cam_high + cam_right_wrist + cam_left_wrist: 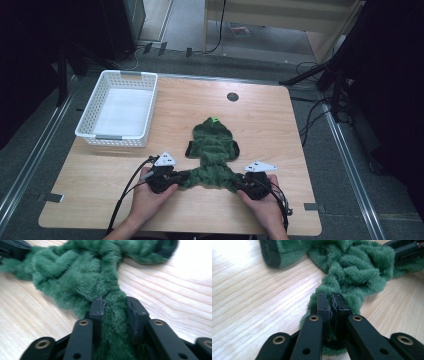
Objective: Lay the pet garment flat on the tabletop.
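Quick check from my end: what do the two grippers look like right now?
Both are black. The left gripper and right gripper each carry a grey three-cornered plate on top and trail a black cable. Their fingers are black bars with brass-coloured rivets. No sleeves are visible.

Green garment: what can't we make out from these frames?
- Green fleece garment: the ends clamped by the left gripper and right gripper are hidden between the jaws in both gripper views.
- Bright green patch at its far end: too small in the high view to identify.
- White basket: its near wall hides part of the bottom in the high view.
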`<state>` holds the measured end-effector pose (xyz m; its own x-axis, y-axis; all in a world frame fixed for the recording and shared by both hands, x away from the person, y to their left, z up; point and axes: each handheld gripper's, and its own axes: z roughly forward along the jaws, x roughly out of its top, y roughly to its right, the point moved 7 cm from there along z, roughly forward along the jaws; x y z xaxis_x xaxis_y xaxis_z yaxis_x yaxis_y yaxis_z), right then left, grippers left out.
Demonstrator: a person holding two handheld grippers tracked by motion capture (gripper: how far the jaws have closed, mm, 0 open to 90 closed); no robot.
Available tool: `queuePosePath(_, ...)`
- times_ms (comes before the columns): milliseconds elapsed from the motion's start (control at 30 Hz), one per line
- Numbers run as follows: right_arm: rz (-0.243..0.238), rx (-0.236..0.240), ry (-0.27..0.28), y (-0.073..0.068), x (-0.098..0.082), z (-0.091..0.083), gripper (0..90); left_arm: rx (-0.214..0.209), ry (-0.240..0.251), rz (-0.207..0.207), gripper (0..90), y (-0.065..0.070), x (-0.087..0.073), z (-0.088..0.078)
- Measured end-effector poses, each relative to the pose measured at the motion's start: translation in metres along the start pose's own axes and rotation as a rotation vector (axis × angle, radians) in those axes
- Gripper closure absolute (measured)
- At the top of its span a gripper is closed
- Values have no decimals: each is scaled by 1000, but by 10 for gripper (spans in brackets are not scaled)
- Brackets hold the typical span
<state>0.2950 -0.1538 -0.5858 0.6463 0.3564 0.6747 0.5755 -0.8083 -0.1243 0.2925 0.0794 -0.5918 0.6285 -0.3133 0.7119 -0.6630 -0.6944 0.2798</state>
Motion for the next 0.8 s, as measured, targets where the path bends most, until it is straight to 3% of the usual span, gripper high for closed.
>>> queuePosePath(233,-23,-36,0,8,0,-1,698,-29,7,-12,867,-5,-3,-5)
queuePosePath(367,-15,48,29,1,1,-4,568,-66,59,-26,719,-2,0,-7)
queuePosePath(433,-40,73,63,-4,5,-9,511,-73,92,-19,616,-1,4,-8)
queuePosePath(567,-17,118,144,-11,19,-15,483,-95,149,-28,571,1,15,-8)
queuePosePath(667,-26,105,135,-15,26,-6,485,-92,139,-38,553,6,21,1)
queuePosePath(800,-22,59,94,-18,29,15,521,-46,74,-15,569,10,16,16)
